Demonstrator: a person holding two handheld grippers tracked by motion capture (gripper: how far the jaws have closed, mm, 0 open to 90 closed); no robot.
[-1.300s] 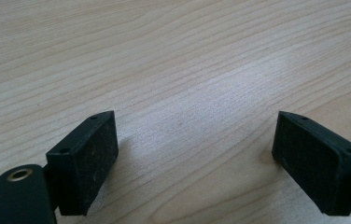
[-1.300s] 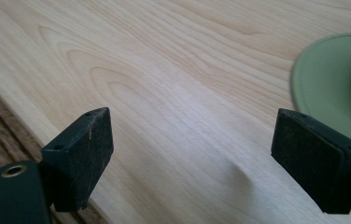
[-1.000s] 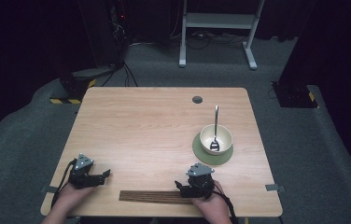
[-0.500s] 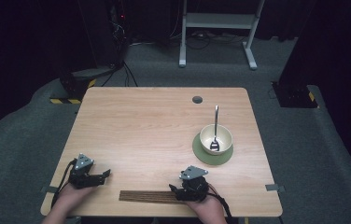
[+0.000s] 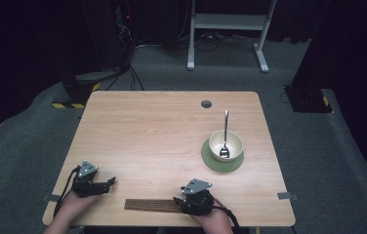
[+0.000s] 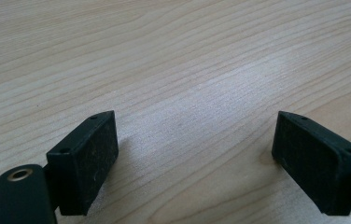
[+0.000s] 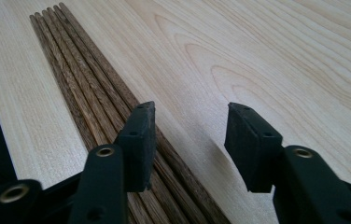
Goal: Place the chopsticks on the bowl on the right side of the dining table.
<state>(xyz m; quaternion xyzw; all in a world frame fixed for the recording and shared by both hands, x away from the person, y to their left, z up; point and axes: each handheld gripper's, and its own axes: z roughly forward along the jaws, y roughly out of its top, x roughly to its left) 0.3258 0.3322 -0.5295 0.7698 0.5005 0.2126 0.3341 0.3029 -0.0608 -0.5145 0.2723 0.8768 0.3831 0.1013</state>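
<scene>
A row of several dark wooden sticks (image 5: 152,204) lies flat near the table's front edge. My right gripper (image 5: 177,202) sits at their right end, pointing left along them. In the right gripper view its jaws (image 7: 190,140) have just been closing and stand partly apart. The left pad hovers over the sticks (image 7: 80,79) and the right pad over bare wood. The edge of the row lies between the pads, which do not press on it. My left gripper (image 5: 110,183) rests at the front left. Its jaws (image 6: 194,158) are wide open over bare table.
A cream bowl (image 5: 232,141) with a metal spoon (image 5: 225,127) standing in it sits on a green coaster (image 5: 211,160) at the right. A round cable hole (image 5: 206,104) lies near the far edge. A white stand's legs (image 5: 225,22) are on the floor beyond.
My right gripper has shifted slightly left and toward the front edge, onto the right end of the sticks. The left gripper has stayed put.
</scene>
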